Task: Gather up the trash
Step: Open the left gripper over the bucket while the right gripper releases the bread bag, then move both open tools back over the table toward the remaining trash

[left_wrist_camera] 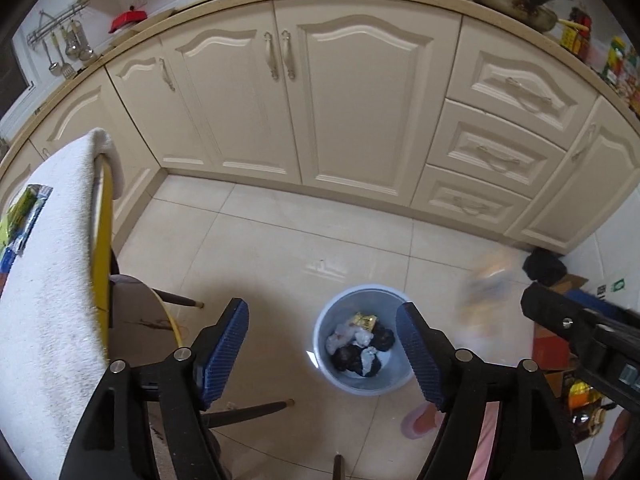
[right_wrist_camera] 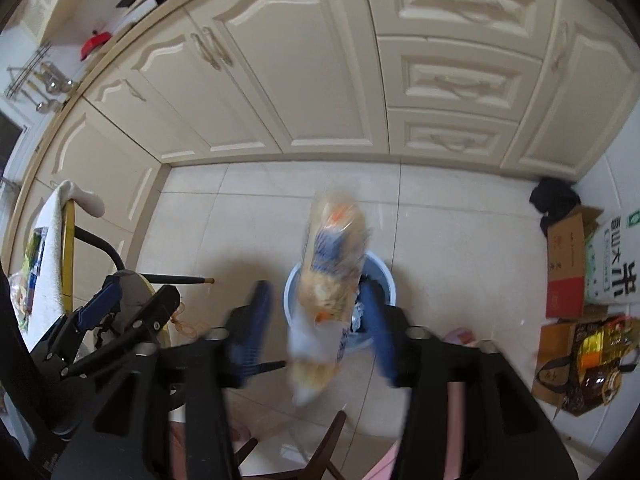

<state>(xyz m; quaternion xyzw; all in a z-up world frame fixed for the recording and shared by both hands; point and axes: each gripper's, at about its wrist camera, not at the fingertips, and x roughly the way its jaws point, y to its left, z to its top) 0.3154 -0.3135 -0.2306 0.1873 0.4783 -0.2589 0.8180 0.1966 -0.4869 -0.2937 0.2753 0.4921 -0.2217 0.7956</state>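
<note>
The left gripper (left_wrist_camera: pixel 322 352) hangs above the tiled floor (left_wrist_camera: pixel 280 248) with its jaws spread wide and nothing between them; the pale blue bin (left_wrist_camera: pixel 324 364) stands on the floor directly between and beyond the two blue pads (left_wrist_camera: pixel 224 356), and inside it lie white crumpled tissues (left_wrist_camera: pixel 352 338), dark wads and a yellow wrapper (left_wrist_camera: pixel 362 322). The right gripper (right_wrist_camera: pixel 320 336) also has its jaws wide apart; a plastic snack bag (right_wrist_camera: pixel 332 276), orange, blue and white, sits in the gap between them, blurred, touching neither pad as far as the smear lets one judge, and it appears to be in the air above the bin (right_wrist_camera: pixel 380 276), whose rim shows just behind it. In the left view that same bag (left_wrist_camera: pixel 486 292) is a faint blur to the right of the jaws, beside the black body of the right gripper. To the left of the left jaws a white towel (left_wrist_camera: pixel 48 280) drapes over a yellow-edged worktop (left_wrist_camera: pixel 102 240), with a green and blue packet (left_wrist_camera: pixel 20 220) lying on it; ahead of both jaws run cream cabinets (left_wrist_camera: pixel 352 100).
</note>
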